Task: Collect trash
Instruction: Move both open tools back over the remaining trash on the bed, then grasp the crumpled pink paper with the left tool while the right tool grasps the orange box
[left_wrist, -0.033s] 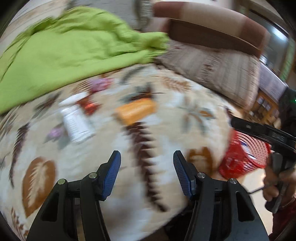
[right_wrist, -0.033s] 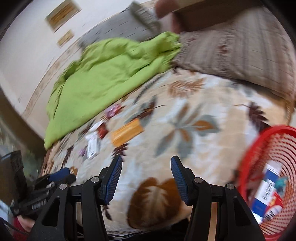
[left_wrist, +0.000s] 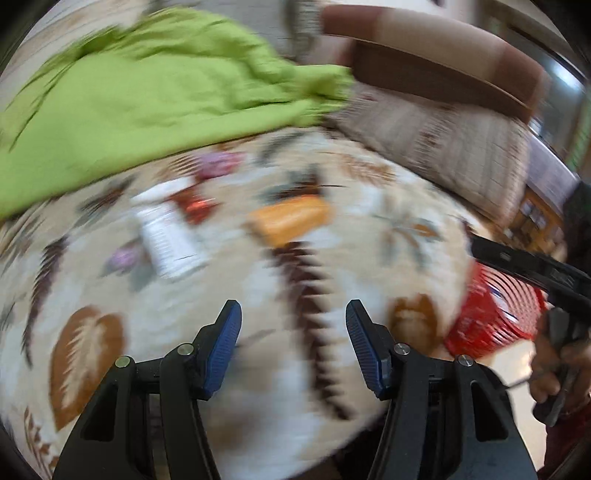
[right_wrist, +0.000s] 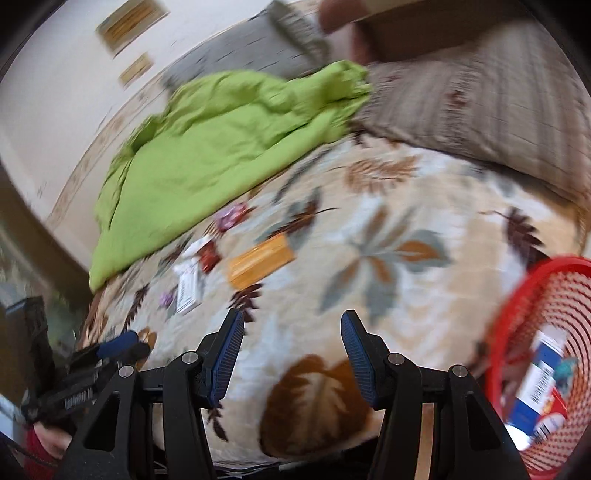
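Blurred trash lies on a leaf-patterned bedspread: an orange packet, a white box, a red wrapper, a pink wrapper and a purple one. My left gripper is open and empty, short of them above the bed. The right wrist view shows the orange packet and white box ahead to the left. My right gripper is open and empty too. A red mesh basket stands at its right with a blue-and-white carton inside.
A crumpled green blanket covers the bed's far left. A striped brown pillow and a headboard lie at the far right. The red basket sits at the bed's right edge, under the other gripper held in a hand.
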